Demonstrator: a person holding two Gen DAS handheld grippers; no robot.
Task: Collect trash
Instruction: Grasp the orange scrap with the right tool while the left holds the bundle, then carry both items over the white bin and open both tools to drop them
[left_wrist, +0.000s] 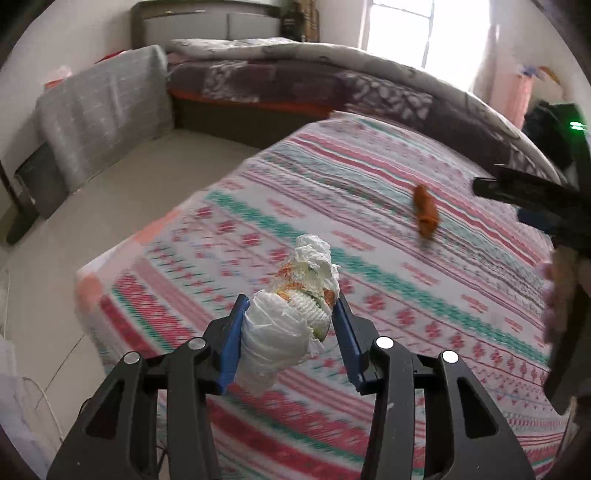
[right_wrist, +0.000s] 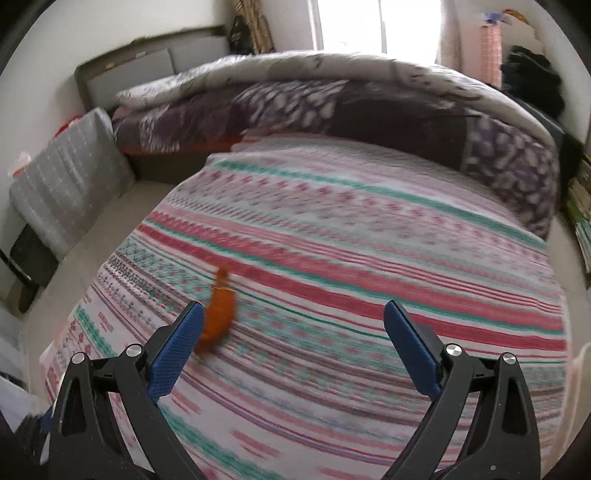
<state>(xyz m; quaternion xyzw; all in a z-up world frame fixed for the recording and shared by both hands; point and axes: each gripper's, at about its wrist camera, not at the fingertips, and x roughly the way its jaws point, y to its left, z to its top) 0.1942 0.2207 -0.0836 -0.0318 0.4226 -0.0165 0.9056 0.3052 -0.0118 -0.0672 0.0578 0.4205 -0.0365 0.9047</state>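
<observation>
Bedroom light comes from a bright window (left_wrist: 400, 26) behind a bed (right_wrist: 332, 258) covered with a sheet striped in red, pink and teal. A purple and grey quilt (right_wrist: 332, 99) is bunched along the far side of the sheet, and a grey padded cover (left_wrist: 99, 110) leans at the wall beside the floor (left_wrist: 122, 184).

The left gripper (left_wrist: 291, 314) is clamped on a wad (left_wrist: 295, 314) of crumpled white tissue with orange and green print. The wad sits squarely between the two blue pads (left_wrist: 231, 347), touching both, and sticks out past their tips, held above the sheet near its corner.

An orange scrap (left_wrist: 424, 216) lies on the sheet, well apart from the wad. In the right wrist view the right gripper (right_wrist: 293, 310) has its jaws spread wide with nothing between them; the scrap (right_wrist: 218, 314) lies just outside the left pad, partly hidden behind it, not between the fingers.

Both views are blurred, and no writing or brand can be read on anything.
</observation>
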